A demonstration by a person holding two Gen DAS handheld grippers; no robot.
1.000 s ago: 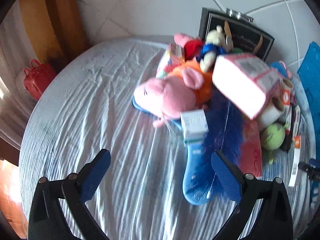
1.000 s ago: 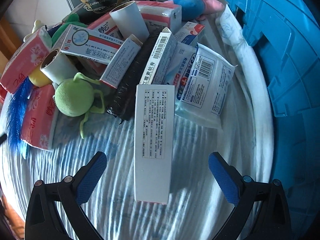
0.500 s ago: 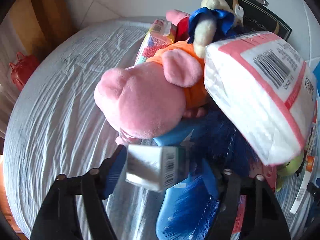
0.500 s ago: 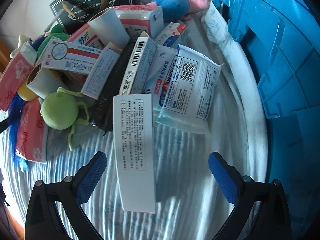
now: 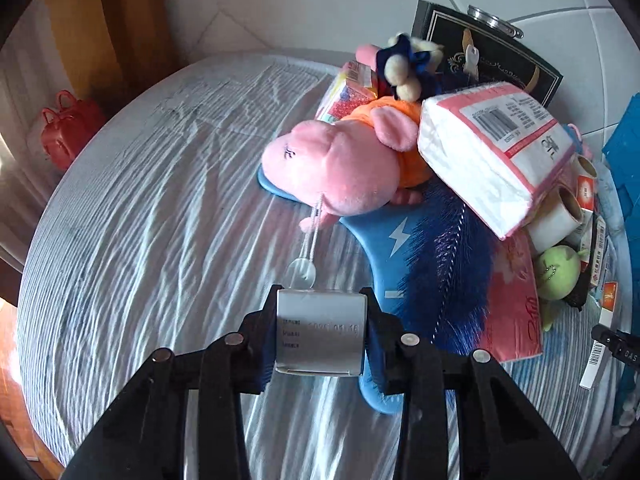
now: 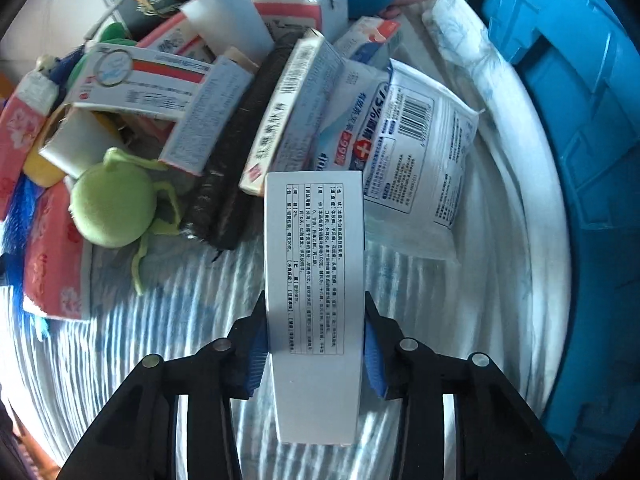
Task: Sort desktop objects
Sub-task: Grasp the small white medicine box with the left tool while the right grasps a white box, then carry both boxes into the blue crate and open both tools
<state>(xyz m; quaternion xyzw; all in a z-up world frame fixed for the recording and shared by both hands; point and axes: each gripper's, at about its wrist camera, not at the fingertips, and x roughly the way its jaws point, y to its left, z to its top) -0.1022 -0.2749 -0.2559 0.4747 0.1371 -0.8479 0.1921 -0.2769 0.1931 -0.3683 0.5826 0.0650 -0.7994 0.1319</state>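
a second ago both tongs stood wide and empty — now your left tongs (image 5: 321, 334) are clamped on the small white box (image 5: 321, 332), and your right tongs (image 6: 315, 346) are closing on the long white box (image 6: 315, 280), pads at its sides. two picks look ready to lift. bare counter (image 5: 140, 220) lies at 9 o'clock; the blue bin (image 6: 580, 160) crowds 3 o'clock — the pile (image 6: 224, 92) sits at 12.
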